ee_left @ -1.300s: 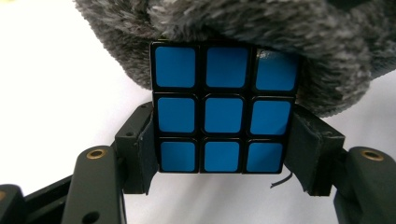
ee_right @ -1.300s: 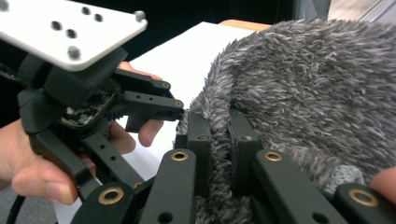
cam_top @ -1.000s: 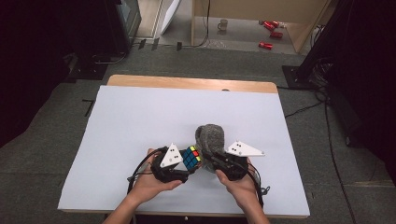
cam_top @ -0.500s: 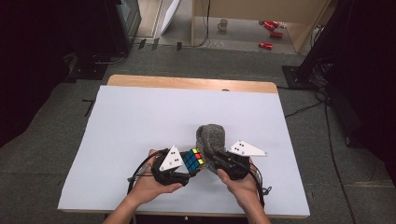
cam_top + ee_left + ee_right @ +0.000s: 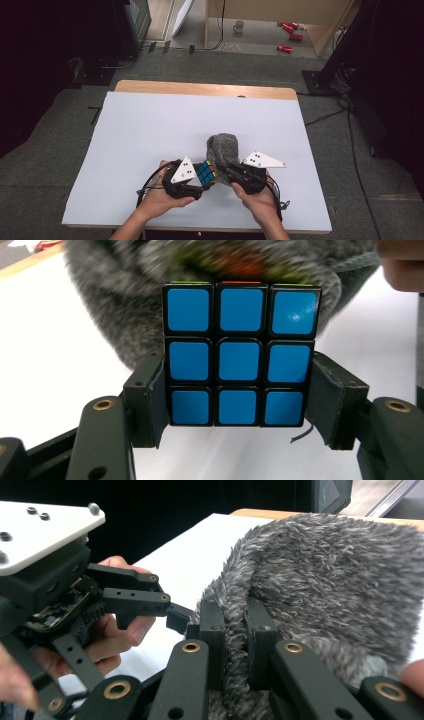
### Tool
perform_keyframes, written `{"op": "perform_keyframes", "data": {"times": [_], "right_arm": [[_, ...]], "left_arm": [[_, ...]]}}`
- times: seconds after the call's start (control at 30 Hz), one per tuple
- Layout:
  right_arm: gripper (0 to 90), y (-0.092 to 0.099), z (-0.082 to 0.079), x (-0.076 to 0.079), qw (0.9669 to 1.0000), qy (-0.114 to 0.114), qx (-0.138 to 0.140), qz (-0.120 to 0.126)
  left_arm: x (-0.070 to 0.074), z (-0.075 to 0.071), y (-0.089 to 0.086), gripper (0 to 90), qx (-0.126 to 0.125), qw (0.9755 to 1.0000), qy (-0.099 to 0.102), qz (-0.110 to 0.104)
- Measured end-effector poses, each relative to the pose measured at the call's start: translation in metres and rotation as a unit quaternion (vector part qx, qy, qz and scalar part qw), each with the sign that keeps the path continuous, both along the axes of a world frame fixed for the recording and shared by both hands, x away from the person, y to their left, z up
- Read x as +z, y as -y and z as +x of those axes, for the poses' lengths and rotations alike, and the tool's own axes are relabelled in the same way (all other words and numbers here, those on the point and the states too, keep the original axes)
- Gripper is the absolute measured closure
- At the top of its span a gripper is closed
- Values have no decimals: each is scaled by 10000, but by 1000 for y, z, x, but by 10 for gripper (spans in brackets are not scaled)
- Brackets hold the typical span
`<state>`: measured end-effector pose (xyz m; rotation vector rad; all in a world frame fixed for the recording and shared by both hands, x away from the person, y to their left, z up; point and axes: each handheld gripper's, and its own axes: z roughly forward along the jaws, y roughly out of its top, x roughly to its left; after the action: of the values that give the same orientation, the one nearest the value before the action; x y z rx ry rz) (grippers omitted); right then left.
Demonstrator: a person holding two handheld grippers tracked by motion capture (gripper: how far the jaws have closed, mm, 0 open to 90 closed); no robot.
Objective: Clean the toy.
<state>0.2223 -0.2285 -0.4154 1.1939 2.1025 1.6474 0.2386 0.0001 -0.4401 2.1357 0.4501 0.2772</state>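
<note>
Puzzle cube (image 5: 240,360) clamped in left tongs (image 5: 240,405), touching grey fuzzy pouch (image 5: 224,147)

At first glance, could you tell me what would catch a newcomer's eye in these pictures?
The Rubik's cube, its blue face towards the camera, clamped in the left gripper near the table's front edge. Right beside it, the right gripper pinches the rim of a fuzzy grey pouch lying on the white table.

A white sheet covers most of the tabletop (image 5: 150,130), leaving a strip of bare wood along the far edge. A grey fuzzy pouch (image 5: 225,145) lies on the sheet near the front edge, a little right of the middle.
</note>
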Motion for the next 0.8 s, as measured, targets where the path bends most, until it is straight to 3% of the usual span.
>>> {"op": "perform_keyframes", "data": {"times": [0.17, 0.33, 0.6, 0.67, 0.8], "right_arm": [[826, 5, 4, -6, 9999, -107, -122, 0], [826, 12, 8, -10, 9995, -238, -218, 1], [824, -2, 0, -1, 9999, -105, 84, 7], [824, -4, -1, 0, 10000, -46, 67, -48], [824, 4, 4, -4, 9999, -151, -69, -3]], "left_arm": [[3, 1, -4, 352, -12, 10000, 28, -47], [6, 6, -12, 351, 133, 9998, 12, -169], [-1, 3, -5, 351, 75, 10000, 22, 2], [0, 2, -4, 351, 57, 10000, 15, -25], [3, 3, -8, 352, 46, 9999, 25, -88]]}}
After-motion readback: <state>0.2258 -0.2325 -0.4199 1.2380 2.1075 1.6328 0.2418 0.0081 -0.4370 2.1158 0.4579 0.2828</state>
